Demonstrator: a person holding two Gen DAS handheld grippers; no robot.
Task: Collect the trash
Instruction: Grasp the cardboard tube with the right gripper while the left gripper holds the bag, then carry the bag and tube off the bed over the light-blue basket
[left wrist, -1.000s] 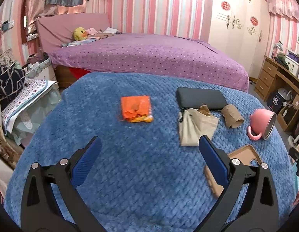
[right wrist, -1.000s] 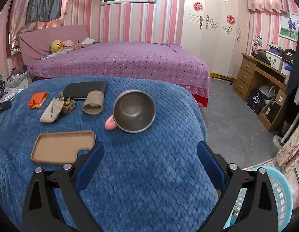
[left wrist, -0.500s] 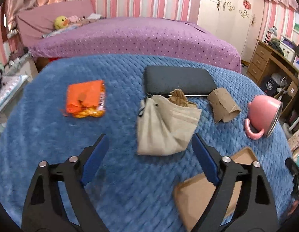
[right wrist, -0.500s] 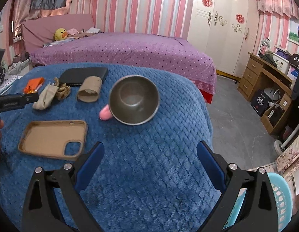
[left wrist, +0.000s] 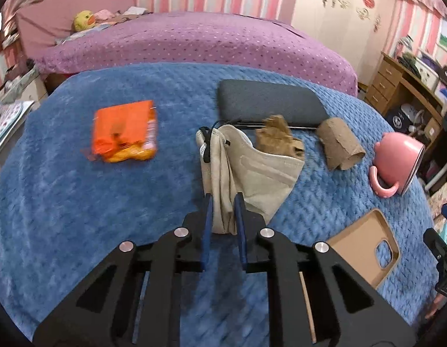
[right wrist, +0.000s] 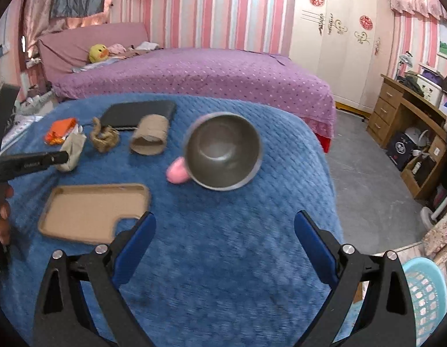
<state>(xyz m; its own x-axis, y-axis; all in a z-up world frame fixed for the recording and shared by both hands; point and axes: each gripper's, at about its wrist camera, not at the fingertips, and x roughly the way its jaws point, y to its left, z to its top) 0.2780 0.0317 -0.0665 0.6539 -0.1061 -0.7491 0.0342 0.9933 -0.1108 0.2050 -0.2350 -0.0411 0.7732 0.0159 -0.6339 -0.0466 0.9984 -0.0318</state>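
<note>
While the blue-covered bench [left wrist: 64,202] carries the same spread as a second ago, the left gripper [left wrist: 223,211], then wide, now pinches the beige face mask's [left wrist: 252,170] near edge: first trash secured, lift pending. Right gripper [right wrist: 223,237] wide, empty.

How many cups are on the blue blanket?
1. A pink mug lies tipped on its side near the blanket's right edge, beside the cardboard tube. None seems hidden.
</note>
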